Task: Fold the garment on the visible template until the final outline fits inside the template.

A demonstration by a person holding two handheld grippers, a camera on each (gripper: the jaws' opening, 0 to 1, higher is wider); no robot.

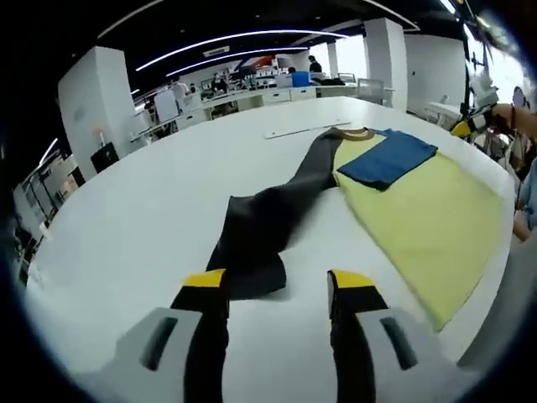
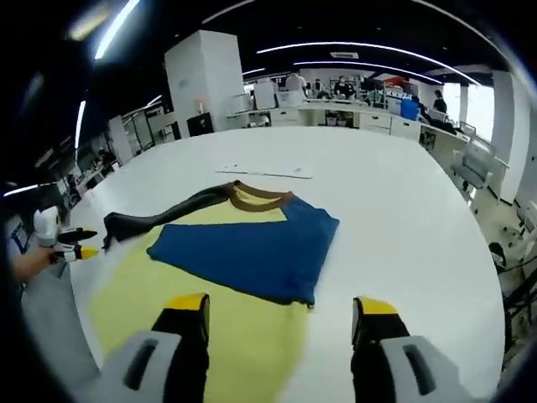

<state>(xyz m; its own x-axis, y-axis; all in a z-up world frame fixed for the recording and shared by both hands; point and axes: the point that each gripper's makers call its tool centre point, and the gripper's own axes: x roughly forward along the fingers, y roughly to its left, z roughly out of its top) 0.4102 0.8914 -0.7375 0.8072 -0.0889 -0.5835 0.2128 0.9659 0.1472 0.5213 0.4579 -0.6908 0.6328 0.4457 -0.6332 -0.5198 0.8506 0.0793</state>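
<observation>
Hovering with jaws wide and empty: left gripper, poised just short of the dark sleeve's cuff at 12 o'clock.
Dark sleeve: stretched flat across the white table, running toward 1 o'clock to the brown collar.
Yellow shirt body: at 2 o'clock, blue sleeve folded over it.
Right gripper: jaws wide, empty, above the yellow hem, blue sleeve at 12 o'clock.
Template: cannot make it out.
Step judged: second sleeve fold pending. Next move calls for pinching the cuff and carrying it over the body.
</observation>
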